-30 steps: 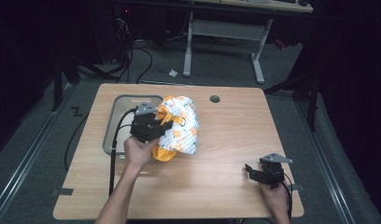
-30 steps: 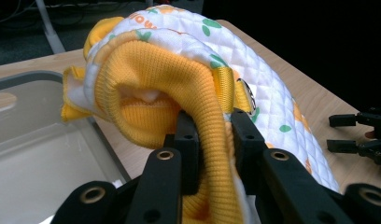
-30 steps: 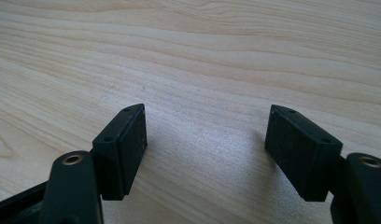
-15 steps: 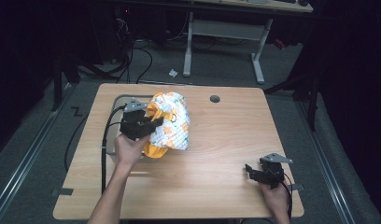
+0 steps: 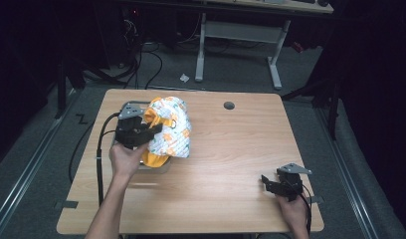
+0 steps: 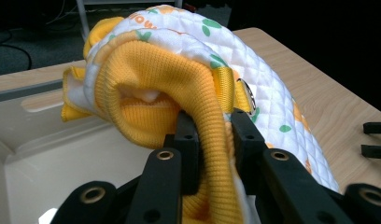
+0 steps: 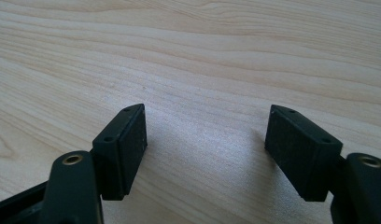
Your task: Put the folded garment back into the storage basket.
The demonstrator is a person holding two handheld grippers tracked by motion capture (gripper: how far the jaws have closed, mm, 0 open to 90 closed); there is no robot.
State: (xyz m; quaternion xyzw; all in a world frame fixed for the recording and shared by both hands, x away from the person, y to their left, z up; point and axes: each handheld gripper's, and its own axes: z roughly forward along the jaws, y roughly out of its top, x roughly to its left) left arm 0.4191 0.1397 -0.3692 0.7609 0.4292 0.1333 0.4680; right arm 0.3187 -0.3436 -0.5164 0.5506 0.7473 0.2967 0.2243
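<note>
Quilted garment [image 5: 170, 132], yellow cuff pinched tight in my left gripper [image 5: 136, 132], hangs over the beige tray [image 6: 62, 158] at table's left. My right gripper [image 5: 280, 185] rests spread apart, near corner.

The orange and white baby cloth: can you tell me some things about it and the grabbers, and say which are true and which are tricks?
1. The left gripper pinches the baby cloth. True.
2. The right gripper holds a cup. False: its jaws are open with nothing between them.
3. The cloth hangs over a tray. True.
4. The right gripper is above the tray. False: it is over the bare wooden table, near its front right corner.
</note>
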